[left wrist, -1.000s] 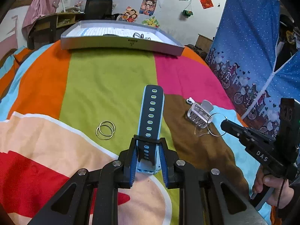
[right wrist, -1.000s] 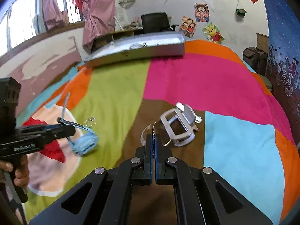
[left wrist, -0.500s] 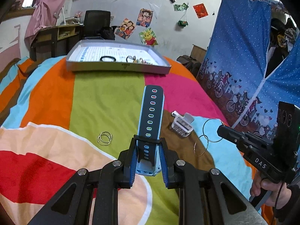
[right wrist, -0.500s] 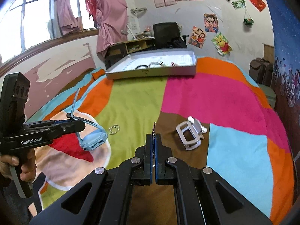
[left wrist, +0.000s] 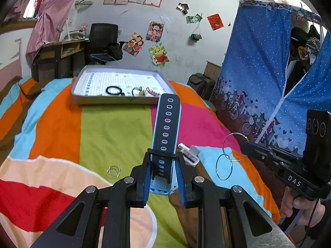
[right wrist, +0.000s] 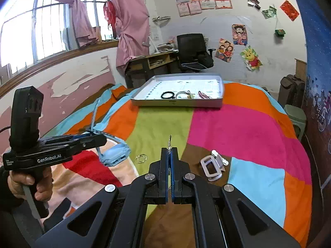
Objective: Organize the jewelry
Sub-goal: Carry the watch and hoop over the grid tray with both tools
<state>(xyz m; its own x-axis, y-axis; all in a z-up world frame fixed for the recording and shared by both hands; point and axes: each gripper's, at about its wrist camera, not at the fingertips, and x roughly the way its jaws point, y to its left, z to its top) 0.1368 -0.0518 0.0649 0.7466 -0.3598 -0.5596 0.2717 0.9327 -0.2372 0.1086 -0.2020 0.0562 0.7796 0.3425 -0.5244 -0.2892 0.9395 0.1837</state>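
the left gripper pinches the watch by its stiff case, its rubbery strap sticking forward over the bed, while the right gripper's fingers press together on light, slippery wire hoops, best held at the rim.

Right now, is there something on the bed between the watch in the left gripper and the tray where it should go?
Nothing visible blocks it. The left gripper holds the watch above the bedspread, and the stretch to the tray is bare. The gold rings and silver clip lie off to the sides.
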